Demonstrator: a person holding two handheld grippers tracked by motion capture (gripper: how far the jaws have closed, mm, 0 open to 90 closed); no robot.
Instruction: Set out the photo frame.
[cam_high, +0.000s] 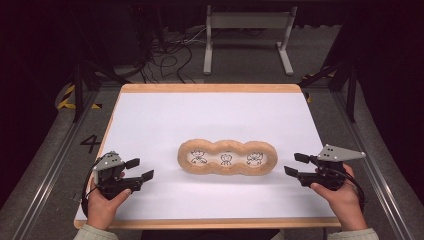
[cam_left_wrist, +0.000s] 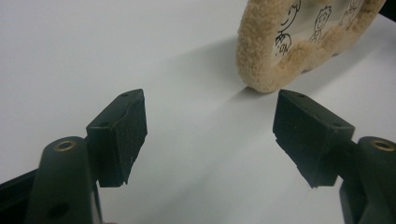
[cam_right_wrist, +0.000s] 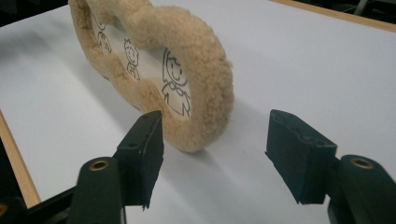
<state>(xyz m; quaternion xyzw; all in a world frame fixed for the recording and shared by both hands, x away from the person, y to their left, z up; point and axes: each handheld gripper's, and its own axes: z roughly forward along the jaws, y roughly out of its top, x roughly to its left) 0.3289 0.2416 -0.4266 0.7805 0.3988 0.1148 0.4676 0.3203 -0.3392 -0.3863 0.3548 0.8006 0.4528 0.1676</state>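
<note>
A tan fluffy frame with three round windows, each showing a black line drawing of a child, lies in the middle of the white table. My left gripper rests open near the front left, a short way from the frame's left end; its midpoint is over bare table. My right gripper stands open at the front right, pointing at the frame's right end, which sits just ahead of the jaws' midpoint. Nothing is between either pair of jaws.
The table has a wooden rim. Beyond its far edge stand a white metal stand and loose cables on the floor. Metal rails run along both sides of the table.
</note>
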